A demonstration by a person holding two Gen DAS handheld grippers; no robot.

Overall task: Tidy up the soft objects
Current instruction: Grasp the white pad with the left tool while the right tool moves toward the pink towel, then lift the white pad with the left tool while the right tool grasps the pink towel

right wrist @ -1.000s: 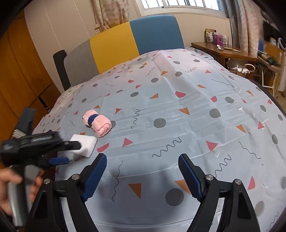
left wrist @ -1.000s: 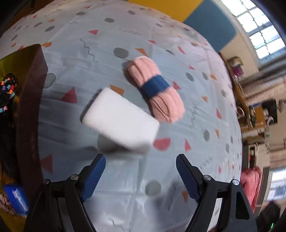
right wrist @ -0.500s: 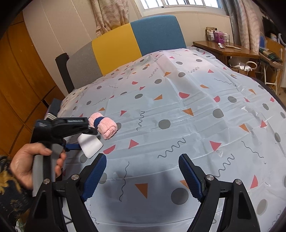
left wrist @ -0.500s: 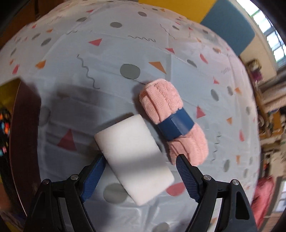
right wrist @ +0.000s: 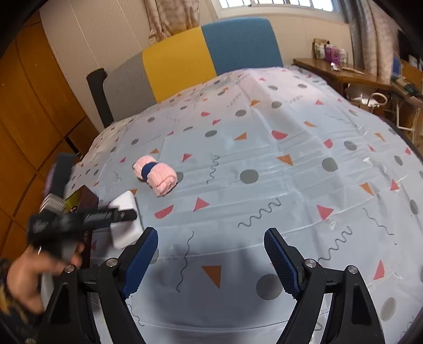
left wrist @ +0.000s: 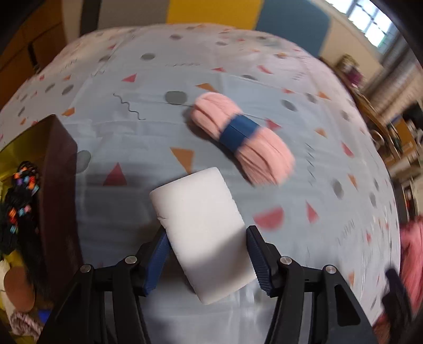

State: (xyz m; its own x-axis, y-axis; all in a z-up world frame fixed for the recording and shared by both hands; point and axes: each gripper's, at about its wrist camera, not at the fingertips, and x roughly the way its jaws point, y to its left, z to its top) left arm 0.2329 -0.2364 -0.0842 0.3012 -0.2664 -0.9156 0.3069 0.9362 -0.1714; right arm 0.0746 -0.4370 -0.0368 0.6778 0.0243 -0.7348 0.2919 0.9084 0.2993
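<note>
We can't really read anything here. The only lettering we spot is a light-coloured line of print along the black top bar of the left gripper in the right wrist view, right over the white sponge, and it's too blurred to make out a single word. The blue band on the pink towel roll, just beyond that sponge, looks plain to us. No numbers, brands or signs that we can make out on the patterned tablecloth either.

I see patterned tablecloth, yellow-blue-grey headboard, wood-panel wall at left, wooden desk, bright window.
</note>
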